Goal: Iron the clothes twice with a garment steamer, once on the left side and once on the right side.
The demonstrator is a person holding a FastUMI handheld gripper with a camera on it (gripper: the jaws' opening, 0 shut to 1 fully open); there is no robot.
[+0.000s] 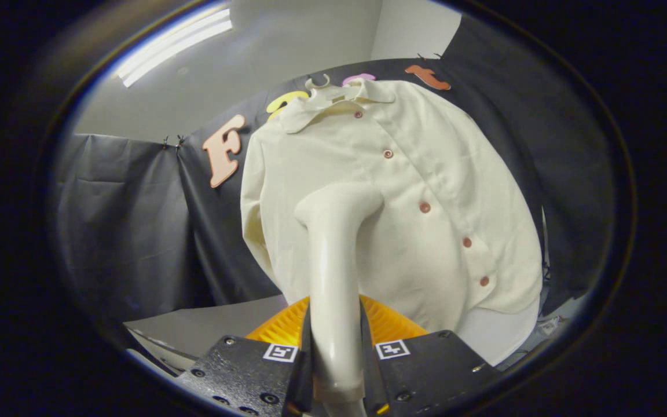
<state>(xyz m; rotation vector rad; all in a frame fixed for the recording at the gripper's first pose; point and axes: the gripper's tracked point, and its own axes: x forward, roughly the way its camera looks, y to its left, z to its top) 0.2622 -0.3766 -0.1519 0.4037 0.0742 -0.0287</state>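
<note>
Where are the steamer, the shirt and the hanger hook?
garment steamer (pixel 333 260): gripper view, on its handle shaft, held between the tool's fingers.
shirt (pixel 426 174): gripper view, on its buttoned front.
hanger hook (pixel 318 83): gripper view, above the collar.

Pale hanger (pixel 317 83) on the far cloth wall (pixel 125 220), cream shirt (pixel 426 162) hanging from it, pale flat surface (pixel 212 324) below, gripper (pixel 335 330) fingers clamping the steamer (pixel 333 243) handle.

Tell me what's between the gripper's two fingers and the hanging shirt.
In the gripper view, the steamer: the gripper is shut on its handle, and its head rises against the cream shirt.
</note>
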